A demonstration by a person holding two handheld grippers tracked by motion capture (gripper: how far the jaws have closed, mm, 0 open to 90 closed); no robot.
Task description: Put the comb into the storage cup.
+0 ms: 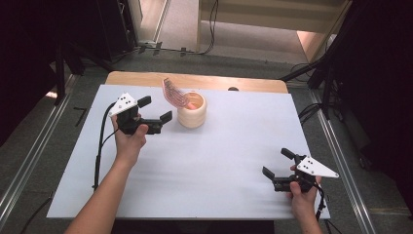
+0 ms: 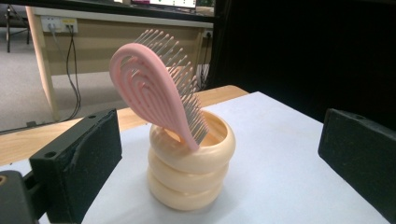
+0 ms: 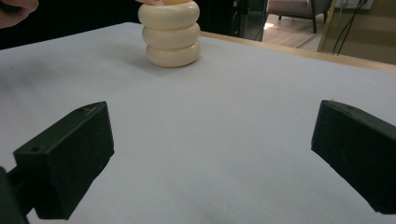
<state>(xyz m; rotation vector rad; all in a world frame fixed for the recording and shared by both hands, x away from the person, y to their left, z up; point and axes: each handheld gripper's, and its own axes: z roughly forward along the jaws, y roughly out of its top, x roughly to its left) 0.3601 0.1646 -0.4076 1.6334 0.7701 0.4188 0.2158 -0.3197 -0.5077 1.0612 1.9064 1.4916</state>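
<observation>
High view is showing the left gripper (image 1: 155, 109) hovering just beside the cream ribbed ring-stacked plastic holder (image 1: 192, 113), its jaws spread wide and holding nothing. A pink oval plastic hairbrush with grey bristles (image 1: 175, 93) is standing handle-down inside that holder, leaning toward the far left. Left gripper view is framing the holder (image 2: 191, 172) and the hairbrush (image 2: 152, 88) between the open jaws, near but apart from both. The right gripper (image 1: 277, 163) is resting well apart at the near right of the white table sheet (image 1: 234, 141), jaws likewise spread and empty. Nothing is lying between the left gripper and the holder.
</observation>
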